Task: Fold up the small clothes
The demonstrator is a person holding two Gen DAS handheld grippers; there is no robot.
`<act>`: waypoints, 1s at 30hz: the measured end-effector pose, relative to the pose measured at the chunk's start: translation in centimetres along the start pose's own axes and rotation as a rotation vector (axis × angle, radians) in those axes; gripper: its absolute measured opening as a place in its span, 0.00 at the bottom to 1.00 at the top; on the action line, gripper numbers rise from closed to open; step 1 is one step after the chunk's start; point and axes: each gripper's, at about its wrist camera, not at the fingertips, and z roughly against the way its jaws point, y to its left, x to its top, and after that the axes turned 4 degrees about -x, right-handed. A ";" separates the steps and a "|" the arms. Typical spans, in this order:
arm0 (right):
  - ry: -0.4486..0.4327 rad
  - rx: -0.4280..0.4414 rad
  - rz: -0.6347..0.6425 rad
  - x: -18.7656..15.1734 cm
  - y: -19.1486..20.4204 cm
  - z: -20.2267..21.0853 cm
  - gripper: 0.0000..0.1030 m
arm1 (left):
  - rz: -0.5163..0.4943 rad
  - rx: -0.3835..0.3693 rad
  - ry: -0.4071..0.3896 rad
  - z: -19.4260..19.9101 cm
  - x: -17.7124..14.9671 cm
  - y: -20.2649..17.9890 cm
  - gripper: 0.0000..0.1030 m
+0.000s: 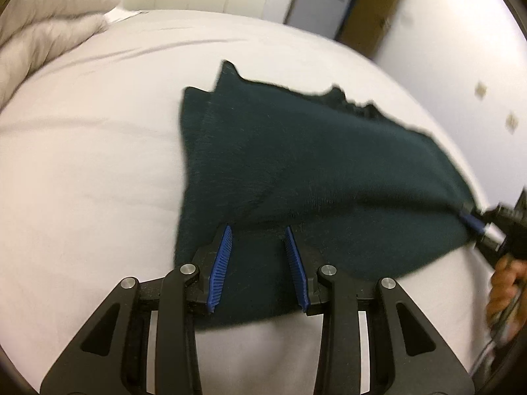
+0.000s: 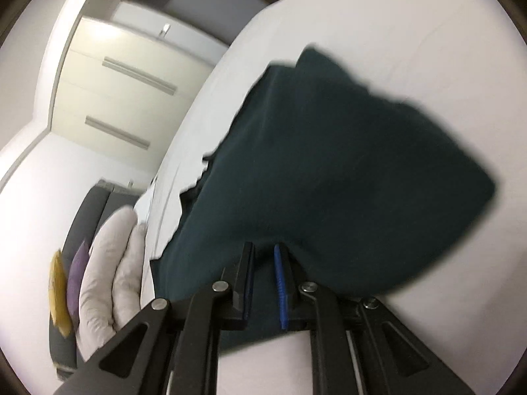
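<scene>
On top of the white bed sheet point(image 1: 82, 164) a dark green garment point(image 1: 313, 164) is spread, partly lifted at its near edge. Its long axis is seen running, in the left wrist view, from the near centre towards the right, where the far-right corner is drawn out to a point; the ragged far edge is turned towards the wall w/ the cupboards point(image 2: 108, 98). Near edge is carried between the fingers of the left gripper point(image 1: 258, 233), which are set partway apart; cloth is seen passing between the blue pads point(image 1: 219, 270), but whether they press on it cannot be told. Right gripper point(image 2: 265, 253) is set narrower, approx. a slim gap, w/ a fold of the garment bunched between its fingertips; in the left wrist view the stretched corner is seen pinched at that gripper, held by a hand point(image 1: 507, 283). Pale pillows point(image 1: 49, 23) are stacked at the bed's far left. Both views are blurred.
</scene>
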 end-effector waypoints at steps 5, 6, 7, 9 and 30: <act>0.045 0.112 0.113 -2.3 5.7 -2.1 0.40 | 0.158 -0.057 -0.056 3.0 -0.9 3.0 0.33; 0.059 0.109 0.134 -2.9 6.7 -3.3 0.40 | 0.178 -0.058 -0.062 3.7 -1.1 3.5 0.33; 0.082 0.095 0.137 -3.7 7.6 -5.0 0.40 | 0.187 -0.047 -0.068 4.2 -1.2 3.7 0.35; 0.143 0.057 0.097 -5.1 7.9 -7.7 0.44 | 0.234 -0.056 -0.085 5.6 -1.8 4.8 0.41; 0.109 0.278 0.155 -6.5 12.1 -2.0 0.70 | 0.734 -0.350 -0.019 3.3 -5.3 4.7 0.62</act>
